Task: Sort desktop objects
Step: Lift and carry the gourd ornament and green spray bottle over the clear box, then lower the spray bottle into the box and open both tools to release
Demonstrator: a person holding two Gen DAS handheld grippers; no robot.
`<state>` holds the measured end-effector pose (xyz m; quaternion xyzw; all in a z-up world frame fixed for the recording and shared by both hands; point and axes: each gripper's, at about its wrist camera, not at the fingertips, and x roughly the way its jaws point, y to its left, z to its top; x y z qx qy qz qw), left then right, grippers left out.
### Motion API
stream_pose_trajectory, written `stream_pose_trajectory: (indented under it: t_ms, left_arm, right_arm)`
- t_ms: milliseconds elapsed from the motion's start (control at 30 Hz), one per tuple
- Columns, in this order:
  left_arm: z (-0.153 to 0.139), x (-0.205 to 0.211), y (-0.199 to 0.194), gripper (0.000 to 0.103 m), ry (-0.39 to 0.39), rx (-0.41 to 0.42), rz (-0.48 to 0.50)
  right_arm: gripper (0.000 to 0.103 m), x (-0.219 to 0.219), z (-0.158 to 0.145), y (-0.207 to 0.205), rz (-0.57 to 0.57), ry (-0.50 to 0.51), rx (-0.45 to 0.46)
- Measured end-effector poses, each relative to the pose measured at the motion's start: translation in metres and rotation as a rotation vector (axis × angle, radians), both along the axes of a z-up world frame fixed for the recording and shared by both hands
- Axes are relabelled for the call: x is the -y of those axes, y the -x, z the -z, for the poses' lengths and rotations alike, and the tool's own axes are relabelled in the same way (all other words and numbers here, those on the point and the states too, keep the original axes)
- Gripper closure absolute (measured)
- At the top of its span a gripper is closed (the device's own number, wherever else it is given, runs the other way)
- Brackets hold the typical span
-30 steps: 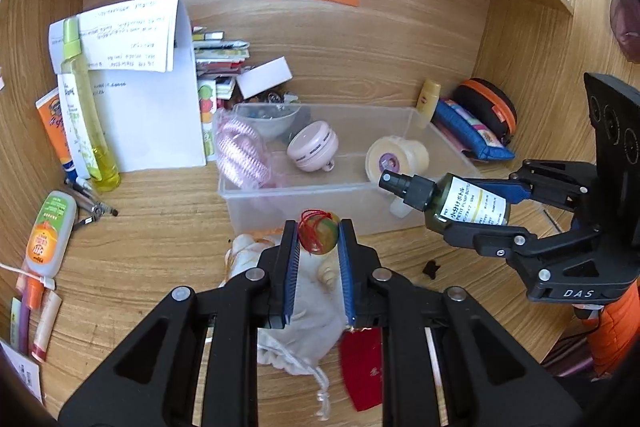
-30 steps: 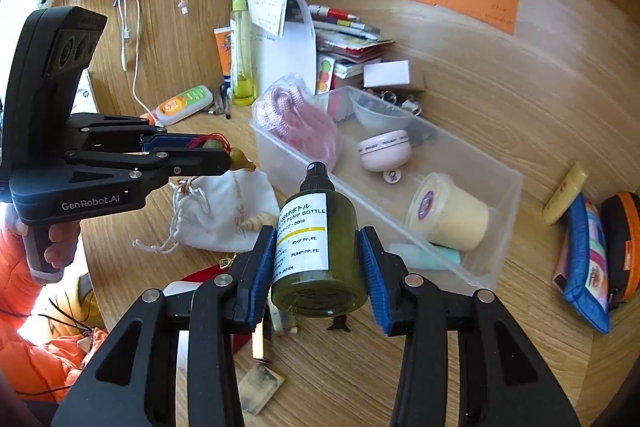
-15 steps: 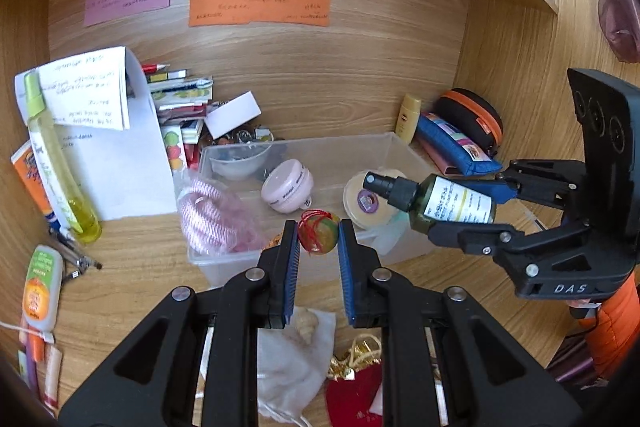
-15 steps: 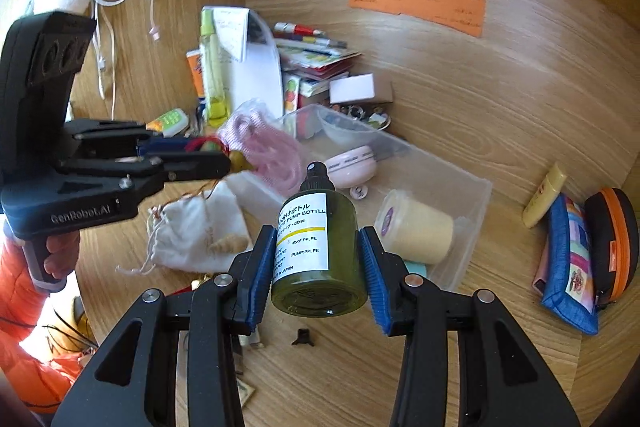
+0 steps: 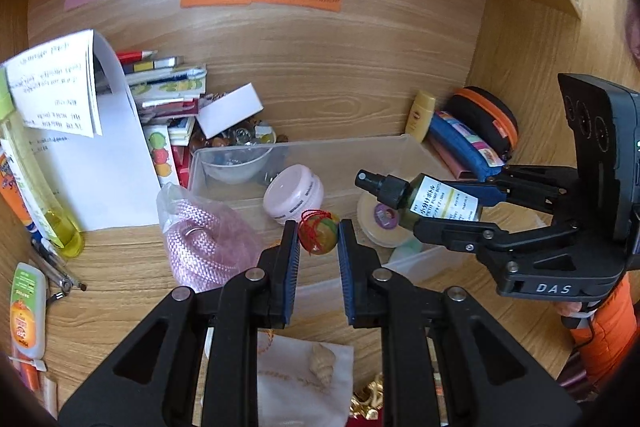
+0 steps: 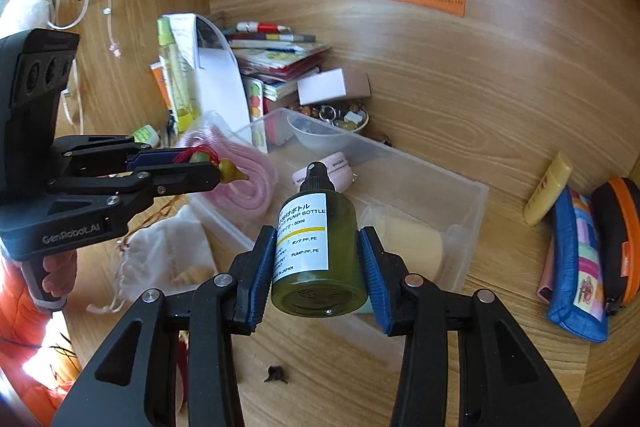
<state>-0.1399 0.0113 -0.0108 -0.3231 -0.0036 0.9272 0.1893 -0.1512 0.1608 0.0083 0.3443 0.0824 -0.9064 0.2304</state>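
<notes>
Left gripper (image 5: 319,239) clamps a red-corded charm (image 5: 319,235); right gripper (image 6: 318,247) grips a labelled green bottle (image 6: 316,247).

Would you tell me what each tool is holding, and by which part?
Left tool grips the small round charm by its sides; right tool clamps the green pump bottle around its lower body.

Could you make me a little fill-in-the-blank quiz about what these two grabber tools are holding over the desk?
1. The right gripper is clamped on a green pump ____.
2. The left gripper holds a small charm wound with ____ string.
3. The clear plastic bin already contains a ____ round jar.
4. Three paper notes are stuck on the back wall: pink, green and ____.

Missing words: bottle; red; pink; orange
</notes>
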Motion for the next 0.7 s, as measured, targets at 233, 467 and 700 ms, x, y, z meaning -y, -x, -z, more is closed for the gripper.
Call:
stream_pose_trajectory:
  t_ms: [233,467,700]
  left_arm:
    - [0.013,-0.001,0.020,0.085,-0.011,0.059,-0.002]
    - [0.023,-0.005,0.026,0.085,-0.010,0.081,0.010]
    - [0.028,-0.010,0.025,0.085,0.009,0.078,0.010]
  right_arm:
    - [0.065,-0.002,0.012,0.028,0.060,0.062,0.045]
    - [0.064,0.001,0.018,0.027,0.070,0.029,-0.014]
    - [0.063,0.006,0.022,0.022,0.057,-0.018,-0.051]
